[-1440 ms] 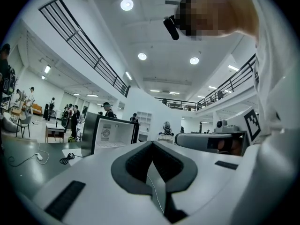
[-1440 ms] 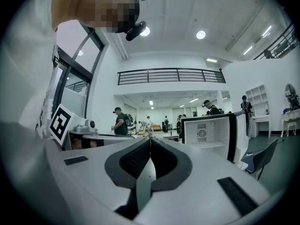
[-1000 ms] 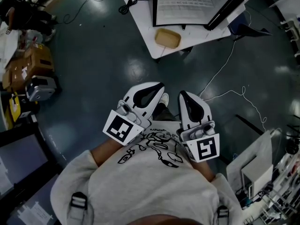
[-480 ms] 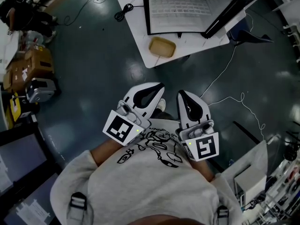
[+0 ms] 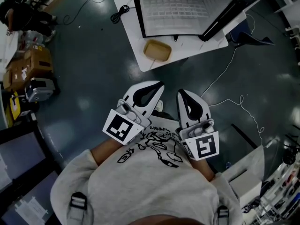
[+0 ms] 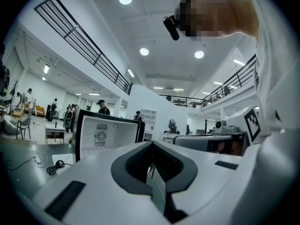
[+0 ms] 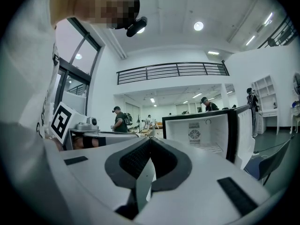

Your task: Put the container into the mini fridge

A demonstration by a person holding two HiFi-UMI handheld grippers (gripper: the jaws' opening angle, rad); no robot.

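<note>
Container (image 5: 157, 50) nearer, well ahead of fingers (image 5: 146, 95)

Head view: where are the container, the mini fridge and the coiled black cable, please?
container (image 5: 157, 50), head view, middle of its tan top
mini fridge (image 5: 187, 11), head view, its white inside
cable (image 5: 115, 17), head view, middle of the black coil

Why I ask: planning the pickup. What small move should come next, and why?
Probably step closer to the table, until the container is within reach. The left tongs and right tongs are shut and empty, held at the chest, while the container sits on the table before the open fridge, well ahead of them.
</note>
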